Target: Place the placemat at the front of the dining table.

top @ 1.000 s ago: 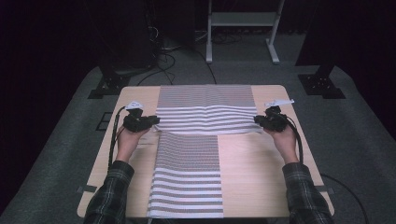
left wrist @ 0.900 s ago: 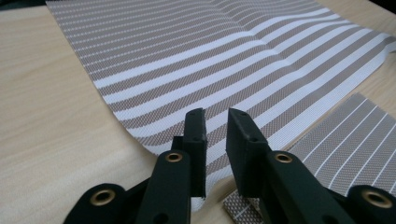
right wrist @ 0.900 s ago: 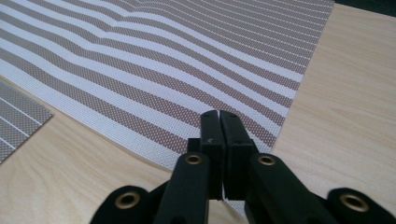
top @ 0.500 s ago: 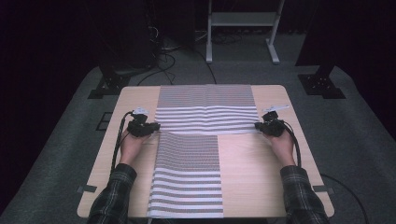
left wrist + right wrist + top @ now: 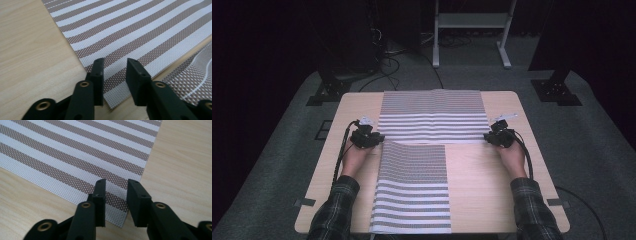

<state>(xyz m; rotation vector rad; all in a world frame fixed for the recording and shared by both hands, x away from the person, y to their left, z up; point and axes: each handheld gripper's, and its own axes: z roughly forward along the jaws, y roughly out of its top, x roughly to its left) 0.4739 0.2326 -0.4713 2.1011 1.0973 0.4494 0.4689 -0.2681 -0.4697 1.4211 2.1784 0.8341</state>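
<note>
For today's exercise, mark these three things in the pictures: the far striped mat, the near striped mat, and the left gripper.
far striped mat (image 5: 432, 107), high view, on its middle stripes.
near striped mat (image 5: 412, 190), high view, on its centre.
left gripper (image 5: 114, 82), left gripper view, midway between its fingertips.

The far mat (image 5: 433, 116) lies across the table (image 5: 492, 200); the near mat (image 5: 412, 187) lies just before it.

a fixed high view looks forward and down over the whole table (image 5: 337, 165), while each gripper view peers closely along its own jaws at a near corner of the same striped mat (image 5: 432, 117).
</note>
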